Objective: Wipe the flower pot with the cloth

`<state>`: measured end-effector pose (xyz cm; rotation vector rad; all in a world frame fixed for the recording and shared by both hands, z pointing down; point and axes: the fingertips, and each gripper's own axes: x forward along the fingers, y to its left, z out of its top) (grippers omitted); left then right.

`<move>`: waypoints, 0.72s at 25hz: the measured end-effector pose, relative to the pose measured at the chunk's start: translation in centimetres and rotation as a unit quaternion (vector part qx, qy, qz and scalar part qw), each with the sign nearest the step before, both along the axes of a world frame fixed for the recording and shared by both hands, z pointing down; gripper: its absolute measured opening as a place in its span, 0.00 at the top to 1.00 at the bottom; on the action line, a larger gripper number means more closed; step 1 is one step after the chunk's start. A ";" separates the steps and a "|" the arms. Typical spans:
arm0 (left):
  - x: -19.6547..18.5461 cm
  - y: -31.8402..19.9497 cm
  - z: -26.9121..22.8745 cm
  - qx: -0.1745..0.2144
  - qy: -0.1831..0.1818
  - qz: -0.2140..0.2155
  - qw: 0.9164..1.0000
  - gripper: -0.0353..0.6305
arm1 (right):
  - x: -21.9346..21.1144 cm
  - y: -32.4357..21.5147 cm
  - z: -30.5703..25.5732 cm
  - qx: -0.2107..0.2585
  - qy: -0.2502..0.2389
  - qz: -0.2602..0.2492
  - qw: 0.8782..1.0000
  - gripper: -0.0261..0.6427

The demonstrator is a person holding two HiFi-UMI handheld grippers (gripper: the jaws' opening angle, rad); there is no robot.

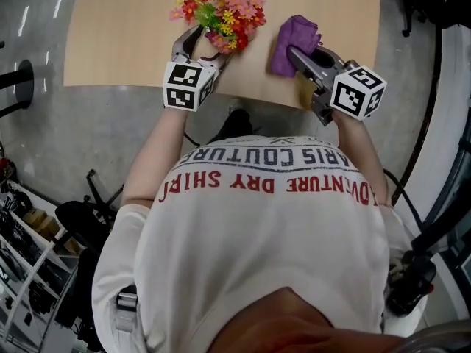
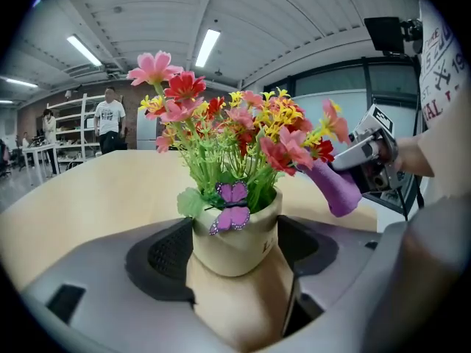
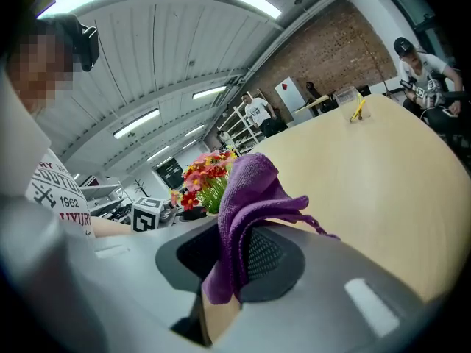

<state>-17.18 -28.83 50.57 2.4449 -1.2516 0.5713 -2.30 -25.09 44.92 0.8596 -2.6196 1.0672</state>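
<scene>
The left gripper's point(image 1: 207, 45) wide jaws are straddling the flower pot point(image 2: 235, 241) while the right gripper point(image 1: 300, 56) is clamping the purple cloth point(image 3: 246, 197) just right of it, wiping not yet begun

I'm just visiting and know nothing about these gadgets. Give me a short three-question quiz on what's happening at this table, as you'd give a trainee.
1. True or false: the cloth lies flat on the table.
2. What stands between the jaws of the left gripper? A) a mug B) the flower pot C) nothing
3. What colour is the butterfly on the pot?
Key: 1 false, the right gripper pinches it; 2 B; 3 purple.
</scene>
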 end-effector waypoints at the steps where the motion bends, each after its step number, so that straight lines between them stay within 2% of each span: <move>1: -0.1 0.2 -0.1 0.000 -0.002 0.002 1.000 0.40 | -0.1 0.0 0.0 -0.002 -0.004 0.001 1.000 0.89; 10: -0.2 0.9 -1.2 -0.005 -0.013 0.015 1.000 0.41 | -1.6 -3.2 -0.6 0.004 -0.014 -0.012 1.000 0.89; 18: 0.1 0.8 -1.8 -0.003 0.002 0.019 1.000 0.42 | -4.2 -5.8 -0.2 0.010 -0.016 -0.059 0.998 0.89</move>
